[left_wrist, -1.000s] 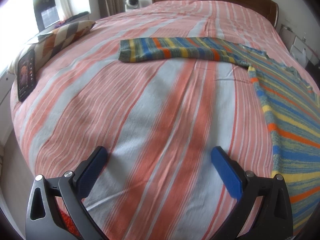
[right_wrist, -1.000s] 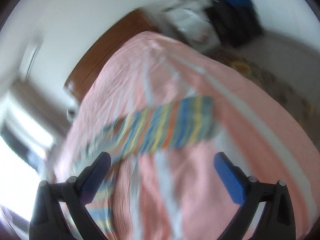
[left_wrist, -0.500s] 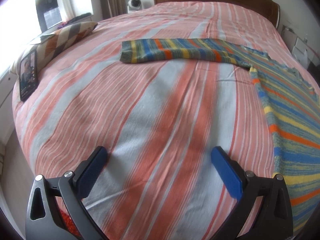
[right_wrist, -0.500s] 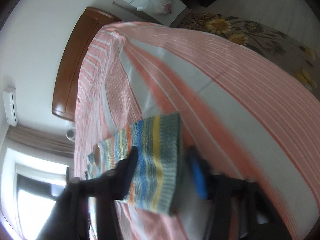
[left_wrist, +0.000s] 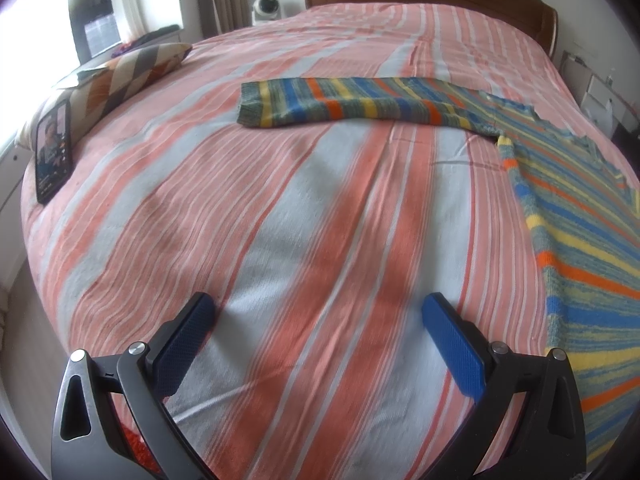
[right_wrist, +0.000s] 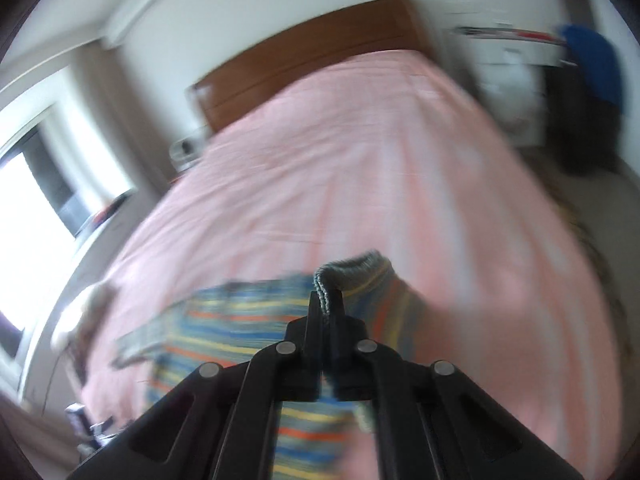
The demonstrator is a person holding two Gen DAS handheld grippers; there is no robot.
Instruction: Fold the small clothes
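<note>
since a moment ago the right gripper (right_wrist: 326,304) has clamped the sweater (left_wrist: 552,216) cuff (right_wrist: 352,276); left gripper (left_wrist: 320,324) hangs open. sleeve fold underway; next, carry it across the body.

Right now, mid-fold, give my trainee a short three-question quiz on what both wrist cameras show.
1. True or false: the left tool is gripping the striped sweater.
2. Which part of the sweater is the right tool shut on? A) the grey ribbed cuff B) the neckline C) nothing
3. Fill in: in the left wrist view, the phone leans against the ______ at the bed's left edge.

Key
1. False: its fingers are spread wide over bare bedspread, with the sweater off to their right.
2. A: the ribbed edge sticks up between the closed fingers.
3. Pillow, the one with the diamond pattern.
</note>
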